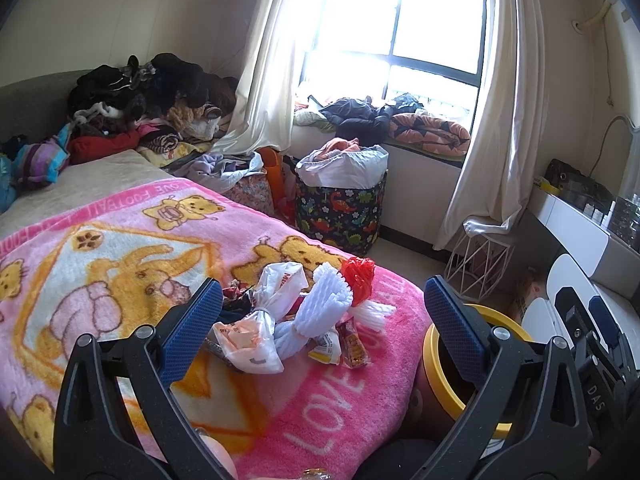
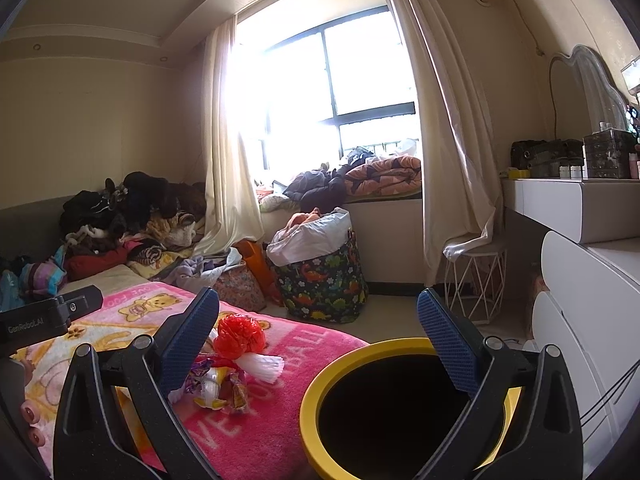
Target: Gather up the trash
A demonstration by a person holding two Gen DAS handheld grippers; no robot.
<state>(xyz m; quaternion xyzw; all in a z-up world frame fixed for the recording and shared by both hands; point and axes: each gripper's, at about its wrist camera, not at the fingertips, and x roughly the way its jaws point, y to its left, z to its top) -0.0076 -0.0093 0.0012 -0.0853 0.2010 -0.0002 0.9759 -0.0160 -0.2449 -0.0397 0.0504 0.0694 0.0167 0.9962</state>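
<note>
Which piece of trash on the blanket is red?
The crumpled red plastic bag, at the far end of the pile beside the white foam fruit net. The other pieces are white bags or small printed wrappers.

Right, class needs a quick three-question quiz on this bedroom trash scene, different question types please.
1. True or false: the left gripper is shut on the red bag.
2. The trash pile lies on: A) the floor B) the pink blanket C) the windowsill.
3. What colour is the bin rim?

Key: 1 false, both grippers are open, the right gripper over the bin; 2 B; 3 yellow.
</note>
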